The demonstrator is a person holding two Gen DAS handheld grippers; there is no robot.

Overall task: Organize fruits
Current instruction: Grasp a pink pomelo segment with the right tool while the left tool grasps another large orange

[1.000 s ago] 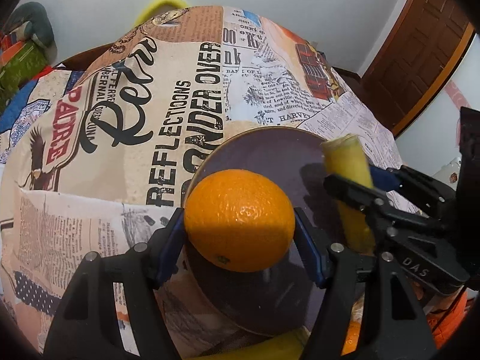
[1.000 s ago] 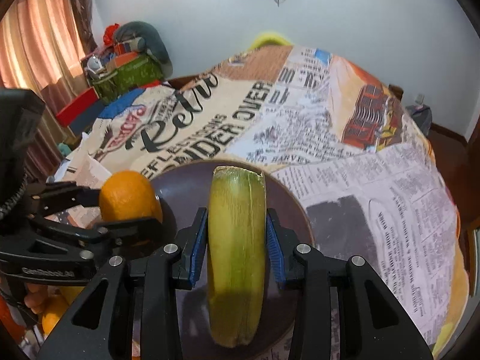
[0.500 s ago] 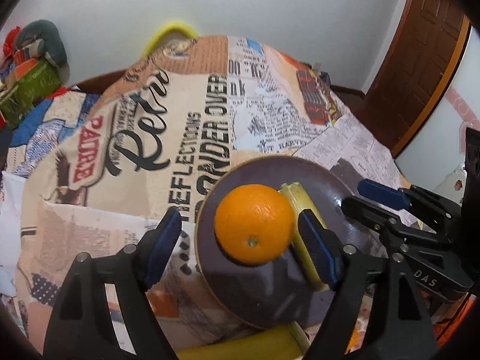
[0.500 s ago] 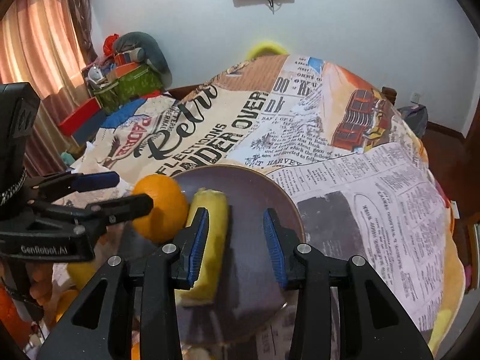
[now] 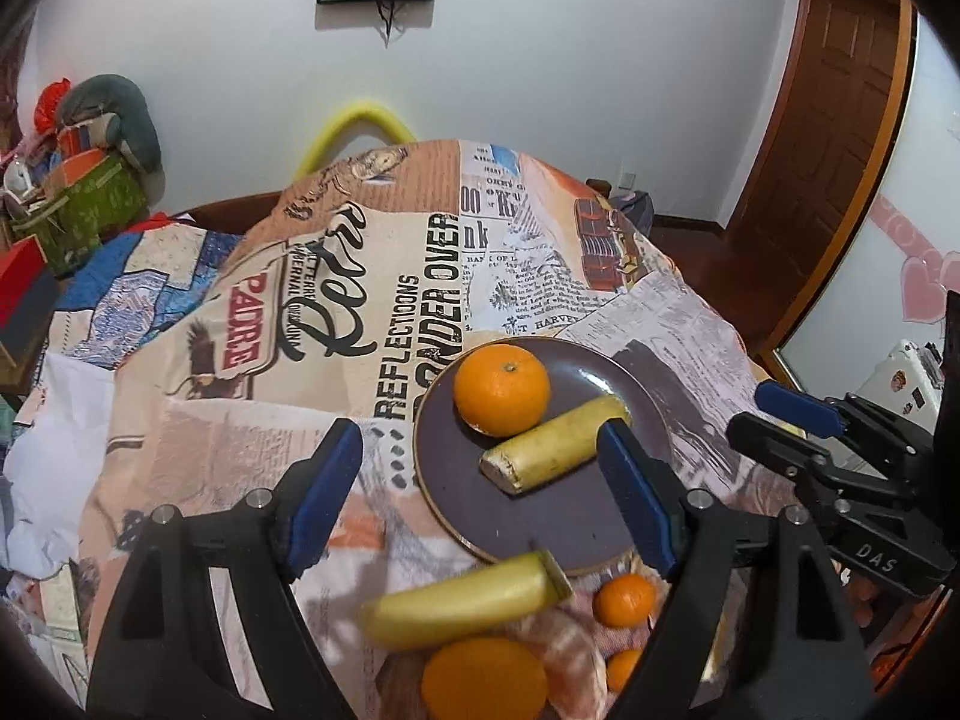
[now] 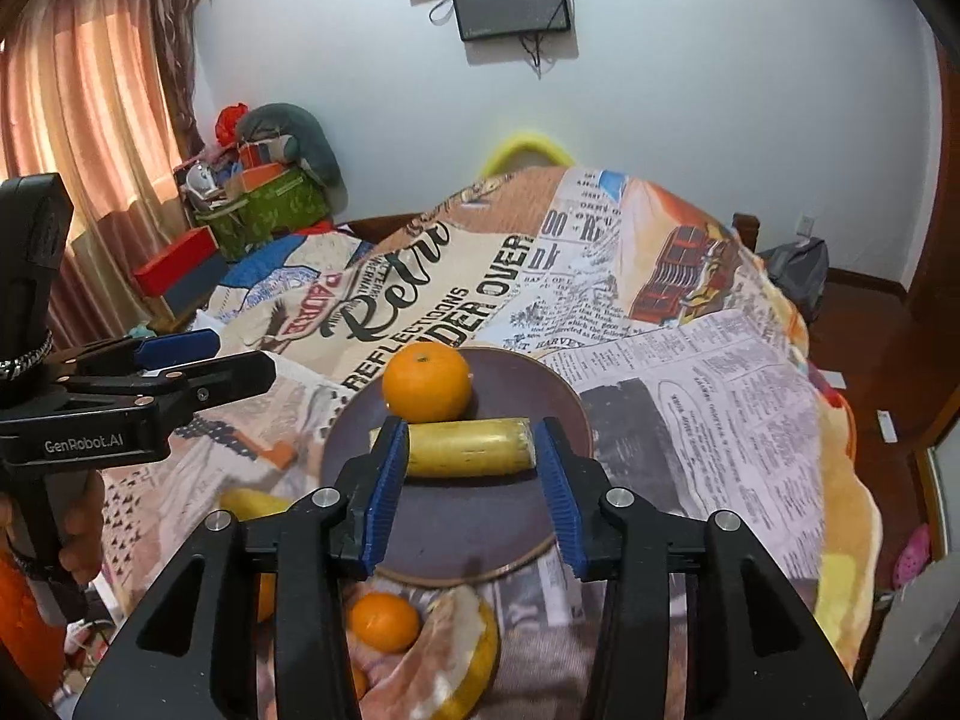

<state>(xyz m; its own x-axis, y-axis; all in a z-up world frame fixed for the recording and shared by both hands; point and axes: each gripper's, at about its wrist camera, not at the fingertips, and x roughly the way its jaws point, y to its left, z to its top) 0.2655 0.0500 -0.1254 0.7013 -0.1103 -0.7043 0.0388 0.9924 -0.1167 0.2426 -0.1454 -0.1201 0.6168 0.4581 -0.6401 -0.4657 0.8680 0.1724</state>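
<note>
A dark round plate (image 5: 540, 516) (image 6: 468, 528) lies on the printed cloth. On it sit an orange (image 5: 501, 390) (image 6: 426, 383) and, touching it, a cut banana piece (image 5: 552, 444) (image 6: 471, 447). My left gripper (image 5: 480, 438) hangs open above the plate's near side with nothing between its pads. It also shows at the left of the right wrist view (image 6: 198, 360). My right gripper (image 6: 468, 438) is raised over the plate, its jaws opening and empty, with the banana piece lying free beyond the tips. In the left wrist view it reaches in from the right (image 5: 780, 414).
Just in front of the plate lie another banana piece (image 5: 462, 600), a small orange (image 5: 624, 600) (image 6: 384, 621), a large orange (image 5: 483, 687) and a peeled citrus piece (image 5: 570, 660). The cloth (image 5: 336, 312) drops off at its edges. A hand (image 6: 78, 528) holds the left gripper's handle.
The left gripper let go of the orange and the right let go of the banana piece. Both fruits now rest on the plate, and both grippers have pulled back and up.
</note>
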